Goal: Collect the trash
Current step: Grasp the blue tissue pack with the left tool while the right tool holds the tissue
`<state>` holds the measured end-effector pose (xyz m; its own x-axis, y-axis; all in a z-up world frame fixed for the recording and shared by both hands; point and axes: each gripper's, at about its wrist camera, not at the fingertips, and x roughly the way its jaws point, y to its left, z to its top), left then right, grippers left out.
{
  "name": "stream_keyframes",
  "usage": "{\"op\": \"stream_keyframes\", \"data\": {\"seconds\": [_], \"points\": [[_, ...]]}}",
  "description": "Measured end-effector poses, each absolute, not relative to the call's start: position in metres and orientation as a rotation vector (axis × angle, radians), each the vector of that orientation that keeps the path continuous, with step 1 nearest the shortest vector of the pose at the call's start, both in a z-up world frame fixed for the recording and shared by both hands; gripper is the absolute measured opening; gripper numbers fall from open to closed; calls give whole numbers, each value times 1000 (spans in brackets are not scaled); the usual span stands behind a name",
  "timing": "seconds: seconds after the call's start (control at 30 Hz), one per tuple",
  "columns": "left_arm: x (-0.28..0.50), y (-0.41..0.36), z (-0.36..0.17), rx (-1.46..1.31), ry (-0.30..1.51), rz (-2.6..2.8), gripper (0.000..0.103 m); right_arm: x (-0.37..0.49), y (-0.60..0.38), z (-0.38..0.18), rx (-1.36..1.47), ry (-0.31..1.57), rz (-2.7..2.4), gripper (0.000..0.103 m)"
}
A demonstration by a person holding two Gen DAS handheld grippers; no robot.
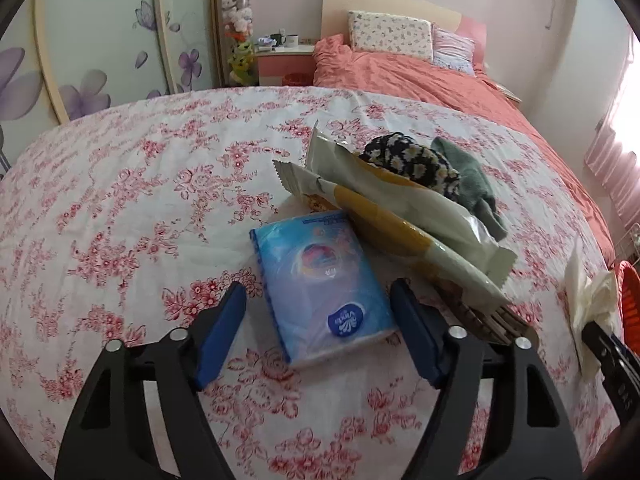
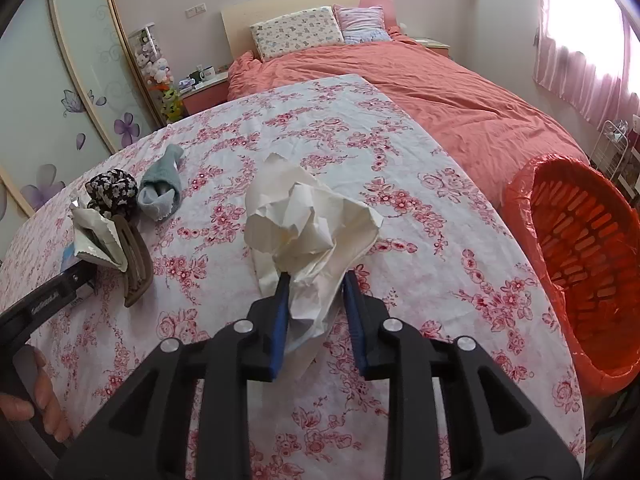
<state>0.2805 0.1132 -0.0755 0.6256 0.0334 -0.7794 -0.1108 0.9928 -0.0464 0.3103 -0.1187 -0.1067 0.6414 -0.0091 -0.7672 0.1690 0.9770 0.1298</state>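
On the floral tablecloth (image 1: 120, 200), a blue tissue pack (image 1: 320, 284) lies between the fingers of my open left gripper (image 1: 318, 292), not gripped. Two cream-and-yellow snack wrappers (image 1: 400, 208) lie just behind it. My right gripper (image 2: 314, 280) is shut on crumpled white paper (image 2: 308, 224), holding it above the cloth. The paper also shows at the right edge of the left wrist view (image 1: 588, 304). An orange basket lined with a red bag (image 2: 580, 264) stands at the table's right edge.
A dark flowered scrunchie (image 1: 412, 160), a grey-green sock (image 1: 472, 176) and a brown hair claw (image 2: 136, 268) lie near the wrappers. A bed with a coral duvet (image 2: 440, 96) is beyond the table. A wardrobe with purple flowers (image 1: 80, 60) is on the left.
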Motion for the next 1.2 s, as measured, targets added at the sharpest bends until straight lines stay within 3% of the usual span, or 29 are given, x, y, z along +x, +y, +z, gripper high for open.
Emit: {"op": "stream_keyframes", "data": {"seconds": [0.07,0.23,0.5,1.07,1.2], "points": [[281,113,-74,-85,888,87,63,311,-119,-107,196,870,-99,30],[269,121,-73,-61,893,41,57,310,-121,-107,196,870,-82,28],[259,134,-74,-59,889,50,57,311,-123,-108,216,871,-69,34],[261,134,-73,-73,888,52,58,310,-129,-110,259,866,-43,35],[261,134,-73,-70,888,44,58,310,-124,-109,233,867,-34,42]]}}
